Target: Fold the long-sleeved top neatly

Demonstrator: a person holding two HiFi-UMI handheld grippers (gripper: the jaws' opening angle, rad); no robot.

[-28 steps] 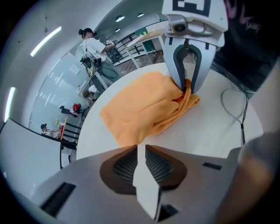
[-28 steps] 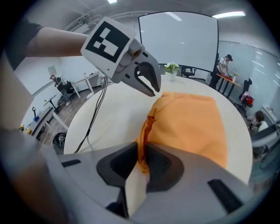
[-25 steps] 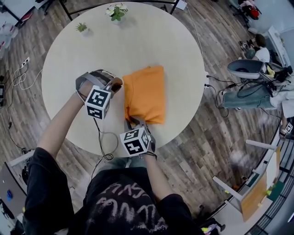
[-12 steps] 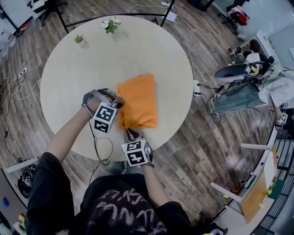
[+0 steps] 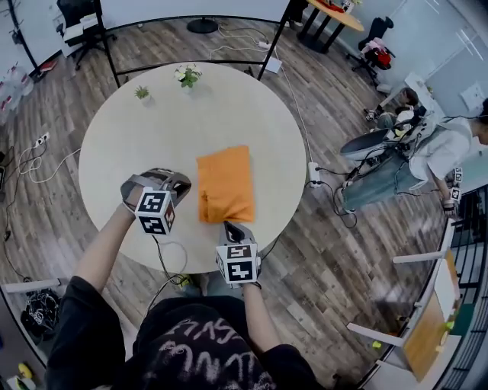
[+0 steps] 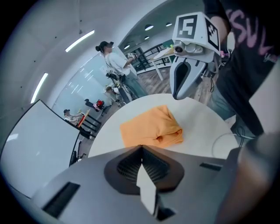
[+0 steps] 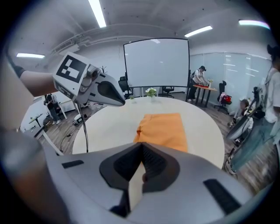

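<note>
our left claw (image 5: 184,183) and right claw (image 5: 229,226) are both closed and empty, clear of the orange top (image 5: 226,184), which lies folded near the middle of the round surface (image 5: 152,129).

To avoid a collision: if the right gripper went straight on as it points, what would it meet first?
Probably the folded orange top, at its near edge; possibly bare table just before it. Depth is unclear.

place: office-style lab | projection screen (image 7: 156,61) is standing beyond round table (image 7: 113,122) | person (image 7: 201,77) is working at desk (image 7: 206,89) right of table | strip lights (image 7: 98,13) are glowing above table
</note>
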